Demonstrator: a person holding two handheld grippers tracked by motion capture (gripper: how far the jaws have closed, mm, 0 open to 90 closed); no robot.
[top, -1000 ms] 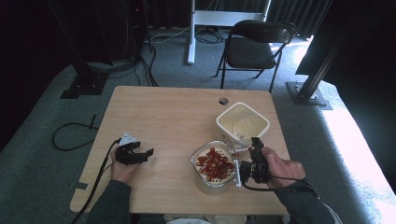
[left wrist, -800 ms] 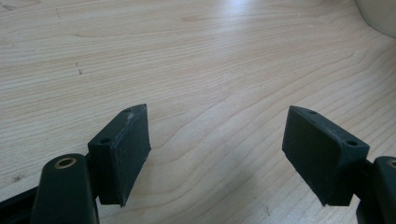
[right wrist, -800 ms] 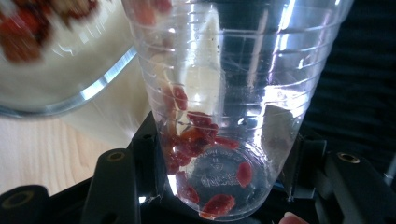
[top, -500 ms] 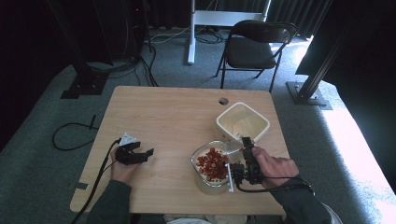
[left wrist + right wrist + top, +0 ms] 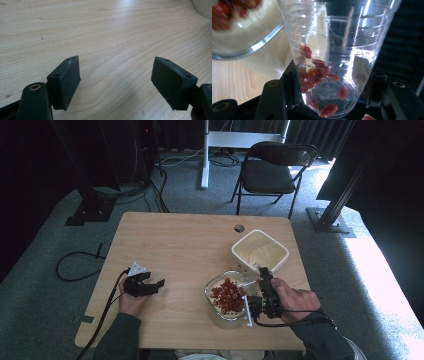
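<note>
While the right gripper clamps a clear plastic cup, the jaws press on both sides of the cup near its base. The cup lies tilted over the glass bowl, with its mouth toward the bowl. A few red berries cling to the inner wall and bottom of the cup, as the right gripper view shows. Most of the red berries sit as a heap inside the glass bowl, on top of a pale filling. The bowl stands on the table near its front edge, just left of the right hand.

Behind the bowl, a white square tub stands on the table, touching or nearly touching the bowl rim; contact cannot be told. The tub holds a pale content. A white strip lies along the right side of the bowl, beside the gripper body; what it is cannot be told.

The left gripper rests low on the table at the left front, well apart from the bowl. Its jaws stand wide open with nothing between them; the left gripper view shows bare wood between the two pads. The left hand holds it with the jaws pointing toward the bowl side. A black cable trails from it over the front edge of the table.

A black chair stands on the carpet beyond the far edge of the table.
</note>
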